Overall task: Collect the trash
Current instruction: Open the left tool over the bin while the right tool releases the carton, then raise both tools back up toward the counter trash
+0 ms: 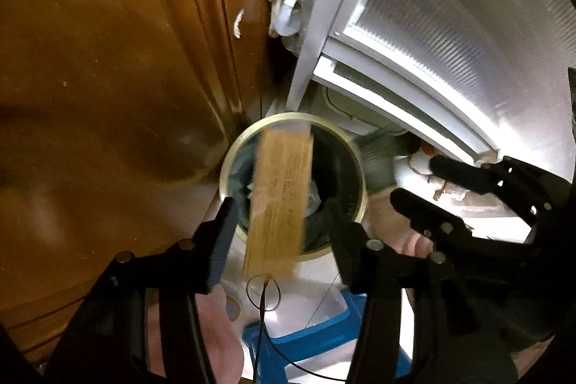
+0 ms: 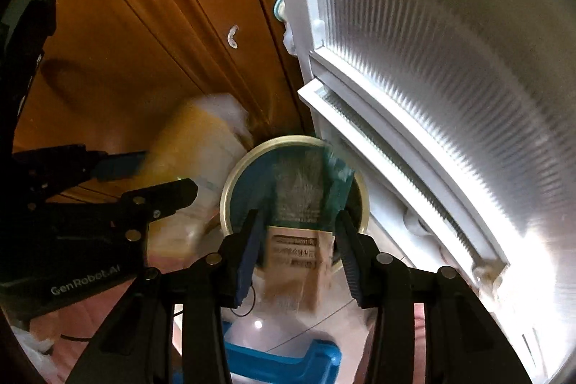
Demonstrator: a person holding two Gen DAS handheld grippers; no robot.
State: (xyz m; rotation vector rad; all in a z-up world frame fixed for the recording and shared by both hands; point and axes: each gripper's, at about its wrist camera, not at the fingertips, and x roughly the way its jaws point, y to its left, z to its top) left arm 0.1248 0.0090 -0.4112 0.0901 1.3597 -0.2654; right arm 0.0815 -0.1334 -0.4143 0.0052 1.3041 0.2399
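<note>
The left tool is gaping wide around a blurred yellow packet above the round bin, touching neither finger. Only the right view is showing the right tool, also wide open, with a teal-and-tan packet lying loose between its fingers over the bin's rim.

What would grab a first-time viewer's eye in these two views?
A blurred tan packet falls between the open left gripper fingers above the round bin. In the right wrist view, a teal-and-tan packet drops between the open right gripper fingers. The bright ribbed glass door glares at right.
</note>
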